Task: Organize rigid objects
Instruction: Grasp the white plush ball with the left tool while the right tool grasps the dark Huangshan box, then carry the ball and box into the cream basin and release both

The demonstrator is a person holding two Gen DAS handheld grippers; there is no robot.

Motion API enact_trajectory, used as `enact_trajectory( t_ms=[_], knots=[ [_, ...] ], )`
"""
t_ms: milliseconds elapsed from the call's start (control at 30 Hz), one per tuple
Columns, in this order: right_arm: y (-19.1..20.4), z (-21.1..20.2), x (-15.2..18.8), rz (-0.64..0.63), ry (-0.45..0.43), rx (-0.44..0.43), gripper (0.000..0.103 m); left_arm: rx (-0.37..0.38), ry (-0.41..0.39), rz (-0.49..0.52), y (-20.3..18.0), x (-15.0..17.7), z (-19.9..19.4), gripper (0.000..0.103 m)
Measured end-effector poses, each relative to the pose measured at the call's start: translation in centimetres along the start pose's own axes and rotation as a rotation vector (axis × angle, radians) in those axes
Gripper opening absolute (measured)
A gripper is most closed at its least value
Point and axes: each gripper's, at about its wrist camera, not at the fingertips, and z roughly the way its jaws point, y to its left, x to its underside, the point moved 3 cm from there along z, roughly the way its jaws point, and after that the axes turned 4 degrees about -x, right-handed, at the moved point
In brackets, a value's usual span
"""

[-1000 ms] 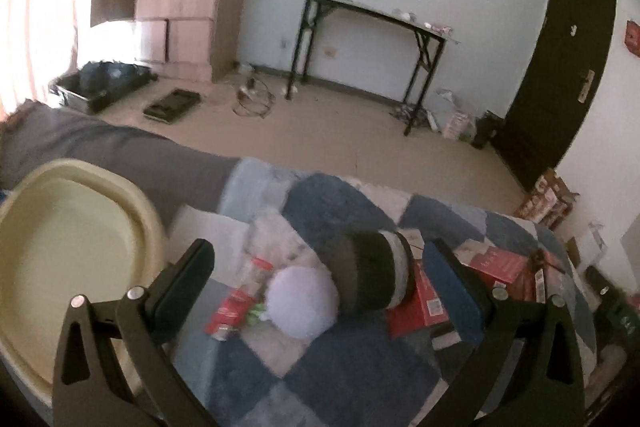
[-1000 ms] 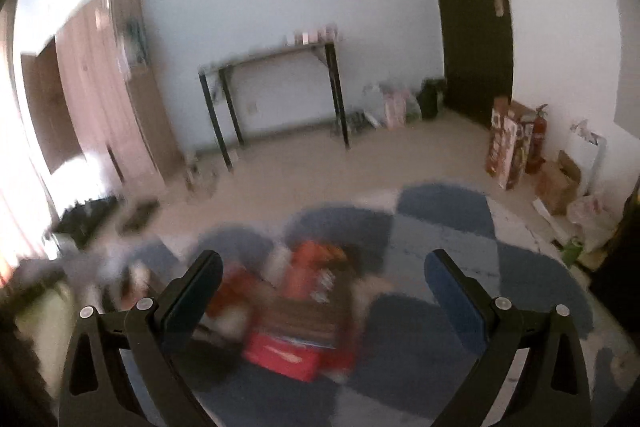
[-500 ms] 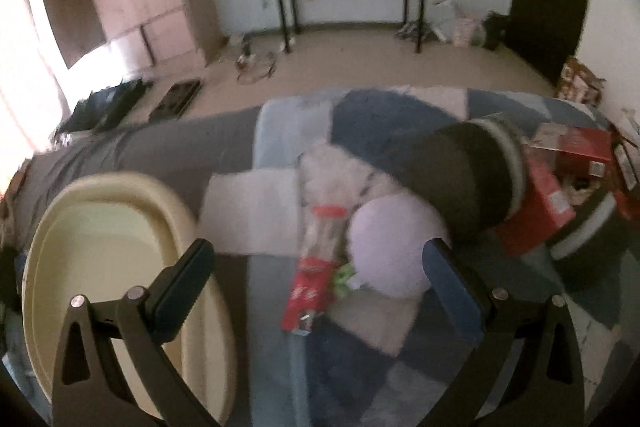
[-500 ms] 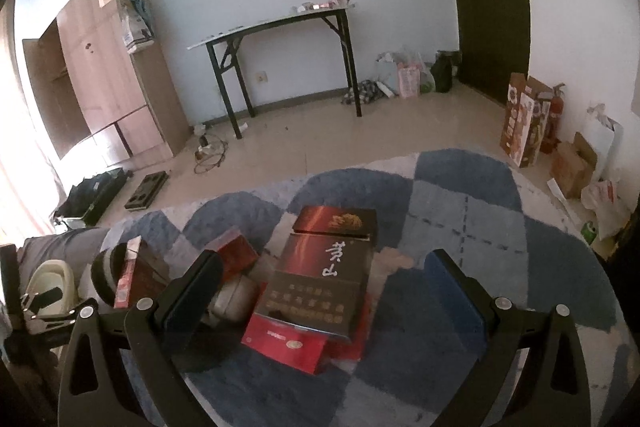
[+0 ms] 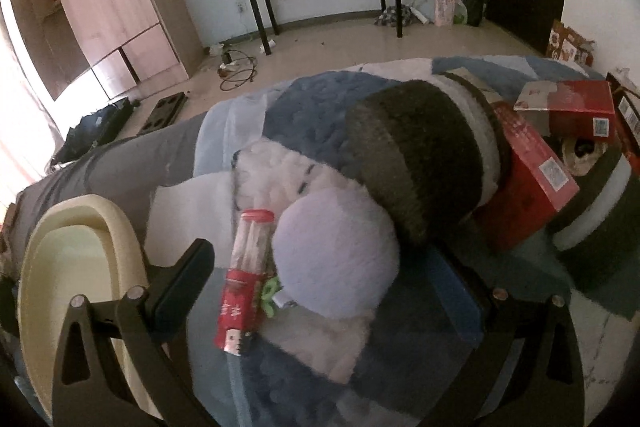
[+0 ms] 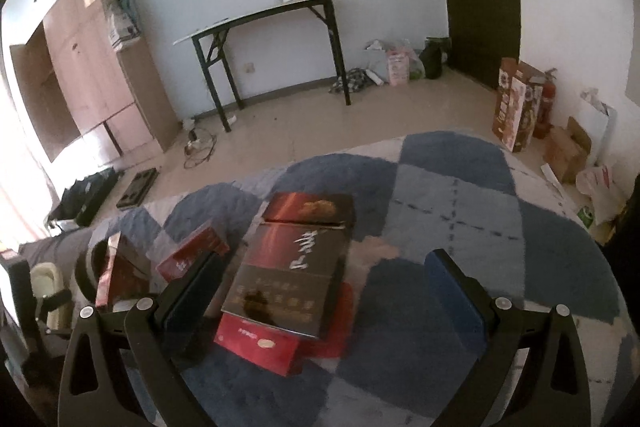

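Left wrist view shows the left gripper (image 5: 324,287) hanging over a blue checked blanket (image 5: 304,115), its jaws spread wide and gripping nothing. Between them lie a slim red-capped tube (image 5: 244,275) and, touching its right side, a pale lilac pompom (image 5: 336,255) belonging to a dark knitted hat (image 5: 420,159). A cream basin (image 5: 80,267) sits at the near left, just beside the left finger (image 5: 184,275).

The step in hand looks like a pick of the tube, with the basin as the likely place for it. To do it well, I would shift the gripper a little left so the tube is centred and the soft pompom stays outside the jaws, then come down with the fingers straddling the tube across its narrow width (it lies roughly lengthwise, away from the camera) and close on the red label end.

Right wrist view has the right gripper (image 6: 320,291) also released and empty, poised low above a dark red carton (image 6: 292,267) that rests on a brighter red box (image 6: 260,339). Smaller red boxes (image 6: 192,255) lie to the left, near the left finger.

Both tools point forward and tilt downward toward the blanket. Whether either fingertip touches the fabric, I cannot tell.
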Motion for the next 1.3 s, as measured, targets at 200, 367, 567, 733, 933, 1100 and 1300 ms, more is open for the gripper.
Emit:
enact_trajectory(
  t_ms=[200, 367, 567, 733, 933, 1100, 1300],
  knots=[
    [1.7, 2.3, 1.0, -0.048, -0.021, 0.074, 0.102, 0.034, 0.006, -0.07, 0.8, 0.0, 0.2, 0.071],
    [2.1, 3.3, 1.4, -0.086, -0.003, 0.071, 0.068, 0.099, -0.024, -0.069, 1.0, -0.1, -0.7, 0.05],
    [1.7, 2.5, 1.1, -0.1, -0.025, 0.043, 0.057, 0.122, -0.037, -0.089, 2.2, -0.1, -1.6, 0.049],
    [0.8, 0.9, 0.6, -0.108, -0.045, 0.018, 0.057, 0.111, -0.042, -0.082, 2.9, -0.3, -2.9, 0.048],
    [0.8, -1.0, 0.5, -0.126, -0.074, -0.038, 0.057, 0.085, -0.124, -0.165, 5.5, -1.1, -5.5, 0.048],
    [3.7, -4.5, 0.0, -0.168, -0.138, -0.198, 0.057, 0.005, -0.212, -0.248, 9.3, -1.4, -8.6, 0.048],
    [12.8, -7.6, 2.7, -0.364, -0.12, -0.443, 0.057, -0.178, -0.202, -0.385, 17.3, 1.4, -10.6, 0.049]
  ],
)
